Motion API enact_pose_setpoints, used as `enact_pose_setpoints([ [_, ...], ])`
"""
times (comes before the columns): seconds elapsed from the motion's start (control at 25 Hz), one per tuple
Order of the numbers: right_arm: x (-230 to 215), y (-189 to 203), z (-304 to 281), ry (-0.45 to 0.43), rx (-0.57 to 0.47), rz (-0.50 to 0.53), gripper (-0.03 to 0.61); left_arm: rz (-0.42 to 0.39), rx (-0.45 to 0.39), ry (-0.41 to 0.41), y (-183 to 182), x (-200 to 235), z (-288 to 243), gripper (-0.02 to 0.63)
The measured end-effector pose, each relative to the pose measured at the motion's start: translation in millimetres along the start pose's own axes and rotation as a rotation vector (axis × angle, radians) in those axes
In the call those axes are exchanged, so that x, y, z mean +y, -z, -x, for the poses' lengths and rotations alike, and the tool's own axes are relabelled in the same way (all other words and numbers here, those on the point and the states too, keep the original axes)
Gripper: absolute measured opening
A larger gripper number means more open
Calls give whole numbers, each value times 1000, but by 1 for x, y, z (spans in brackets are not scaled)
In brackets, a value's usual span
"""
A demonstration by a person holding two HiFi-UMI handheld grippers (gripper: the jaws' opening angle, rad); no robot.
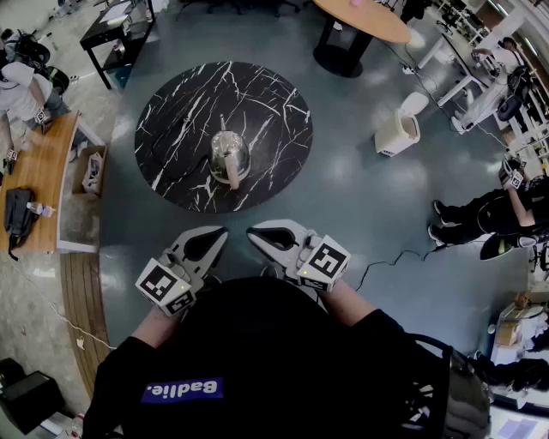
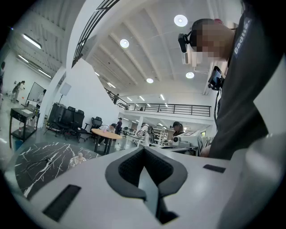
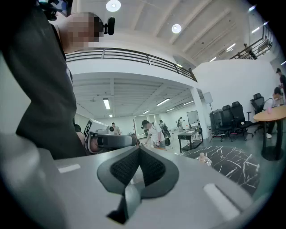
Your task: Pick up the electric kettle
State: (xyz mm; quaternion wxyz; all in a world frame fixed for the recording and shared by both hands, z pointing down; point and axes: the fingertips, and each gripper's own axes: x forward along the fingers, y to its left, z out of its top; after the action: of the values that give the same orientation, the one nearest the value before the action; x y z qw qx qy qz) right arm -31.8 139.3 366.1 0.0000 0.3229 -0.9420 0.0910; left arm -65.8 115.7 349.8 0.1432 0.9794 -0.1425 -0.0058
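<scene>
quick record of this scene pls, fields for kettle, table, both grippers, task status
kettle: electric kettle, upright, near the middle of the table
table: round black table with white veining, ahead of the person
left gripper: left gripper, jaws together, nothing between them, well short of the kettle
right gripper: right gripper, jaws together, nothing between them, tip facing the left gripper's tip
task status: kettle not yet touched or lifted

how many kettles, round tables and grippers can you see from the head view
kettle: 1
round tables: 2 (black marble table, wooden table)
grippers: 2 (left gripper, right gripper)
total: 5
</scene>
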Motion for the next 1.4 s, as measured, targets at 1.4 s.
enact_pose_setpoints([
  [1.4,-21,12,6,-42,32,-60,2,3,-6,-68,5,-6,-7,6],
])
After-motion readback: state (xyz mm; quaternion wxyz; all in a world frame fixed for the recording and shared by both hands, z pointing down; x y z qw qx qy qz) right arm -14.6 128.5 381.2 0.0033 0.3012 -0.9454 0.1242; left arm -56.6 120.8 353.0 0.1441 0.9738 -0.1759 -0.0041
